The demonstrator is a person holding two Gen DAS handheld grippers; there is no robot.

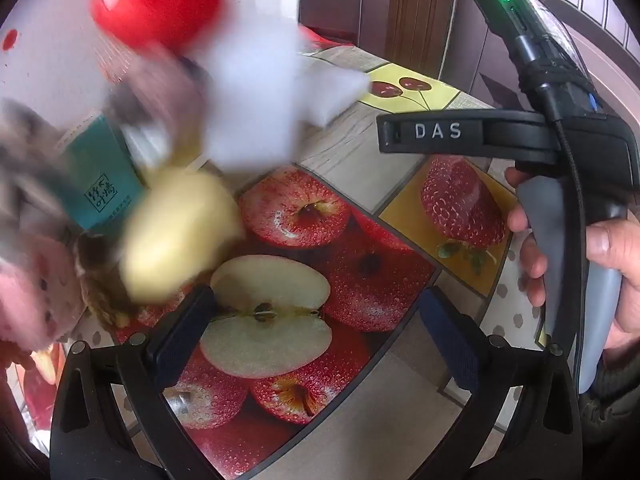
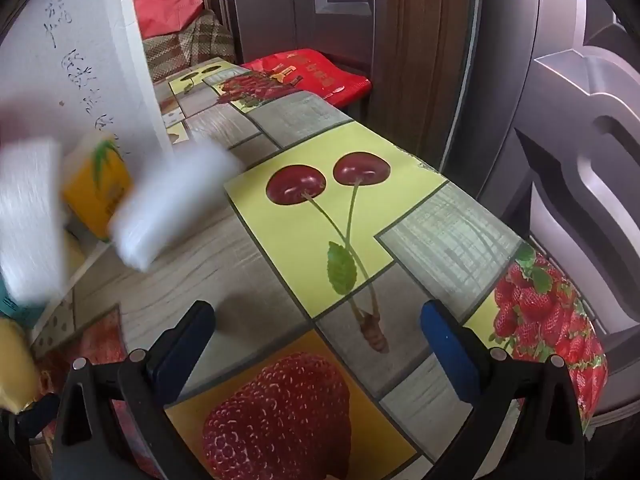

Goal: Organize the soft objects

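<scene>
A blurred heap of soft things lies at the left of the left wrist view: a red round one (image 1: 160, 4), white foam blocks (image 1: 256, 92), a yellow sponge (image 1: 180, 236) and a grey and pink plush (image 1: 28, 280). My left gripper (image 1: 316, 312) stands open over the apple print, to the right of the yellow sponge, with nothing between its fingers. In the right wrist view two white foam blocks (image 2: 172, 204) (image 2: 28, 216) are smeared at the left. My right gripper (image 2: 316, 320) is open over the bare cloth, away from them. A hand (image 1: 608, 248) holds its handle.
A fruit-print cloth covers the table (image 2: 440, 232), whose edge runs along the right. A teal box (image 1: 100, 184) and an orange box (image 2: 100, 188) stand by the white wall (image 2: 80, 40) at the left. A red bag (image 2: 312, 72) lies beyond the far end, by a door.
</scene>
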